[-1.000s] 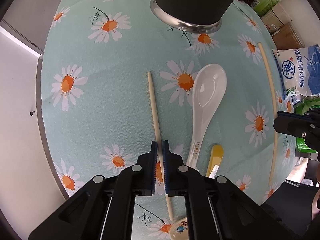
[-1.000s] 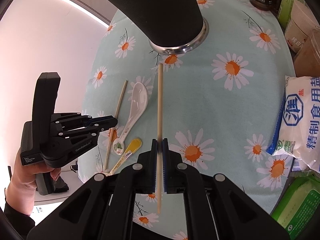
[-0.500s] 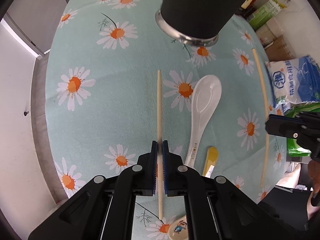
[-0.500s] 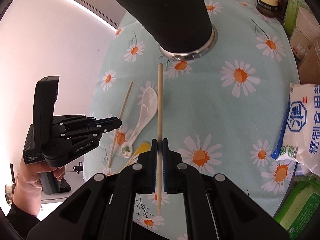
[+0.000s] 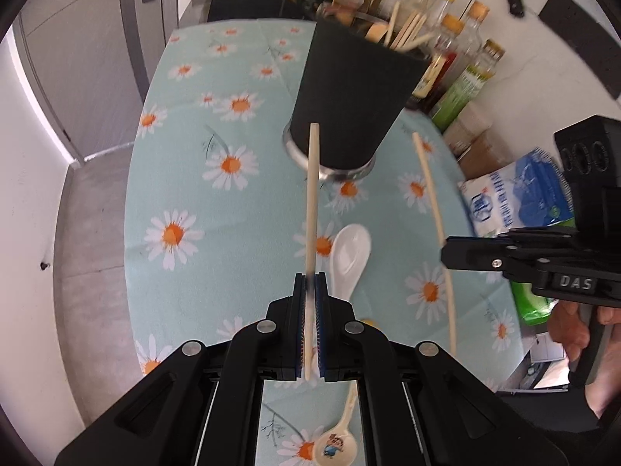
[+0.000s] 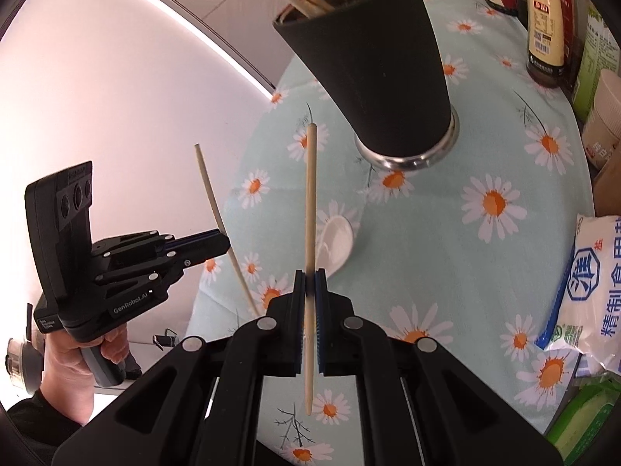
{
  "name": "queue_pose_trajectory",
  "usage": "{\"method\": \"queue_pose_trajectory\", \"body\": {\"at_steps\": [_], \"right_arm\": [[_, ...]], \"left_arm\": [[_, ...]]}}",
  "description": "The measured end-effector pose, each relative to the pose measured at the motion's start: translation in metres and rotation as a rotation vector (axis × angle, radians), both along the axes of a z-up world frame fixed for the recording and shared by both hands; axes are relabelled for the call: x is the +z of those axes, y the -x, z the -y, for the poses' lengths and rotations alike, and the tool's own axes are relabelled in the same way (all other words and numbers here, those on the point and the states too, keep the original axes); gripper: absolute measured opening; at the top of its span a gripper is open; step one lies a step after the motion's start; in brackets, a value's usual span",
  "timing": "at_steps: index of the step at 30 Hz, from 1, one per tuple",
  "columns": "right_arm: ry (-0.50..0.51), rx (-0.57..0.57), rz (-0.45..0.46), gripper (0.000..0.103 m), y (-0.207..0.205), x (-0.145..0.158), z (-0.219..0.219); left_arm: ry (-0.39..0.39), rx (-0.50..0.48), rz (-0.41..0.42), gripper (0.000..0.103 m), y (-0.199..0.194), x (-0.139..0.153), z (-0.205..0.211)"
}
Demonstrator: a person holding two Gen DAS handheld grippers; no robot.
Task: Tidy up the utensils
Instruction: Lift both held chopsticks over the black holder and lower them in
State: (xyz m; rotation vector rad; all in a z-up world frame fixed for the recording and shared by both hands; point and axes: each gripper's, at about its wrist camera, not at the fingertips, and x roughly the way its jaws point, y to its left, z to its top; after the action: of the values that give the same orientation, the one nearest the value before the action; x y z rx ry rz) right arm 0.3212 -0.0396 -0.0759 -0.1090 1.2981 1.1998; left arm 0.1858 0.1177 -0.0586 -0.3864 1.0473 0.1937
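Observation:
My left gripper point(image 5: 309, 279) is shut on a pale wooden chopstick point(image 5: 311, 202) lifted off the daisy tablecloth point(image 5: 186, 178); its far tip reaches the foot of the black utensil cup point(image 5: 353, 89). My right gripper point(image 6: 309, 277) is shut on a second chopstick point(image 6: 310, 202), also raised and pointing left of the cup point(image 6: 372, 62). Each gripper shows in the other's view, the right gripper point(image 5: 446, 250) and the left gripper point(image 6: 227, 246), each with its stick. A white soup spoon point(image 5: 349, 260) lies on the cloth between them. Several chopsticks stand in the cup.
A small cartoon-print spoon point(image 5: 335, 440) lies near the table's front edge. Sauce bottles point(image 5: 458, 50) and jars line the back right. A blue-and-white salt bag point(image 6: 594, 287) and a green pack point(image 6: 586, 415) sit at the right edge. A hand point(image 6: 73, 349) holds the left gripper.
The left gripper has lifted its chopstick off the cloth and tilted up, bringing the cup's rim and the bottles into view. The right gripper has risen a little with its chopstick.

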Motion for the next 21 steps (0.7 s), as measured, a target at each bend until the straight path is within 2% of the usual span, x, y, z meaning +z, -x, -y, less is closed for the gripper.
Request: {"method": "queue_pose_trajectory", "body": {"at_steps": [8,14,21], "right_arm": [[-0.135,-0.021,0.076,0.006,-0.005,0.032,0.006],[-0.195,-0.058,0.117,0.006,-0.014,0.054,0.011],[-0.245,-0.101,0.207,0.006,-0.026,0.085,0.014]], "left_arm": [[-0.036,-0.043,0.143,0.004,-0.011,0.038,0.020],[-0.070,-0.076,0.225,0.004,-0.020,0.066,0.024],[-0.109,-0.126,0.292,0.004,-0.028,0.103,0.029]]}}
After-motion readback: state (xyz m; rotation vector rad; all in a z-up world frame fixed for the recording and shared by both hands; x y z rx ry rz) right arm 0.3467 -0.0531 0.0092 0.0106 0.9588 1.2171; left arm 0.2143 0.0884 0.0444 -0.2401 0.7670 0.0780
